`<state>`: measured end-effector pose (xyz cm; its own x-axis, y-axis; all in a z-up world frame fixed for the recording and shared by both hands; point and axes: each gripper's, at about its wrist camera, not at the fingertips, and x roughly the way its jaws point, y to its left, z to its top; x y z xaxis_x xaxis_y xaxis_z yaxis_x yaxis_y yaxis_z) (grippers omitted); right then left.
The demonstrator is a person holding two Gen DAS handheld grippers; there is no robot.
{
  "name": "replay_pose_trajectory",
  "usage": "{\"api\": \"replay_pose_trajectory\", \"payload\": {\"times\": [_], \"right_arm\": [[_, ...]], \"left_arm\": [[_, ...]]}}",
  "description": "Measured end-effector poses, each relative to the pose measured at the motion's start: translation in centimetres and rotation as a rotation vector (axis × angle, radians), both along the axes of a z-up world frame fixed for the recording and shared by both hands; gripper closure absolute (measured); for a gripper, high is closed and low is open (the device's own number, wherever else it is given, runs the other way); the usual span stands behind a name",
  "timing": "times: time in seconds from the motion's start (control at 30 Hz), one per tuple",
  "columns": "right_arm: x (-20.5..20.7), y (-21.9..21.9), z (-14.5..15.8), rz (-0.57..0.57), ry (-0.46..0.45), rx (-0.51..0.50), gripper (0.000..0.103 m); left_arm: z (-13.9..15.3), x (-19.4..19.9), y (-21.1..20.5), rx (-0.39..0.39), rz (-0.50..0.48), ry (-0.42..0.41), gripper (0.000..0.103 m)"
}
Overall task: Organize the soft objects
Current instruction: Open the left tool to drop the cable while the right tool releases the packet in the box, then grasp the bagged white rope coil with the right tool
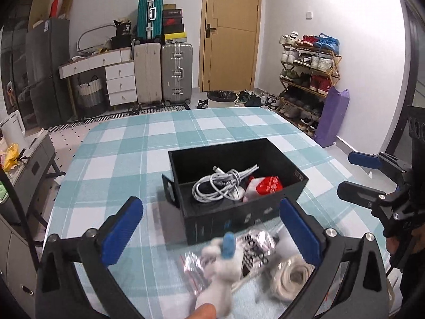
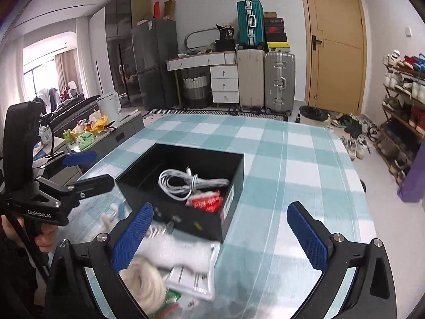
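A black open box (image 1: 239, 216) stands on the teal checked table (image 1: 119, 143). It holds a white coiled cable (image 1: 220, 186) and a red packet (image 1: 268, 184). My left gripper (image 1: 209, 212) is open, with nothing between its blue pads. Just below it lies a blurred pile: a white plush toy with a blue part (image 1: 220, 265), a clear zip bag (image 1: 192, 268) and a cream rope coil (image 1: 289, 276). My right gripper (image 2: 220, 212) is also open and empty, just short of the box (image 2: 199, 151). By its left pad lie a white cloth (image 2: 180, 250) and the rope coil (image 2: 143, 279).
A person's hand (image 2: 42, 239) holds the left gripper (image 2: 90, 170) beside the box. Beyond the table are suitcases (image 1: 162, 71), a drawer unit (image 1: 119, 82), a door (image 1: 231, 32), a bin (image 1: 221, 98) and a shoe rack (image 1: 308, 74). A cluttered side cabinet (image 2: 106, 133) stands left of the table.
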<state>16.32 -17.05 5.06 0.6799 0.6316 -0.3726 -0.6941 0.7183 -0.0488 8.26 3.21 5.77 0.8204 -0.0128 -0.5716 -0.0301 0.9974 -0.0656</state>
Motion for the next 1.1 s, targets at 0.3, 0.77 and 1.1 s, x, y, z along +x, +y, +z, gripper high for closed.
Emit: {"api": "replay_pose_trajectory", "payload": {"times": [0.3, 0.77, 1.1], "right_arm": [[-3.6, 0.8, -2.6, 0.049, -0.021, -0.089, 0.001], [-5.3, 2.0, -4.5, 0.107, -0.030, -0.163, 0.001], [-5.9, 3.5, -5.8, 0.150, -0.013, -0.225, 0.001]], "left_arm": [[-1.9, -3.0, -0.1, 0.011, 0.013, 0.010, 0.000], [-4.1, -4.4, -0.3, 0.061, -0.022, 0.067, 0.000], [-4.6, -4.8, 0.3, 0.068, -0.005, 0.043, 0.000]]}}
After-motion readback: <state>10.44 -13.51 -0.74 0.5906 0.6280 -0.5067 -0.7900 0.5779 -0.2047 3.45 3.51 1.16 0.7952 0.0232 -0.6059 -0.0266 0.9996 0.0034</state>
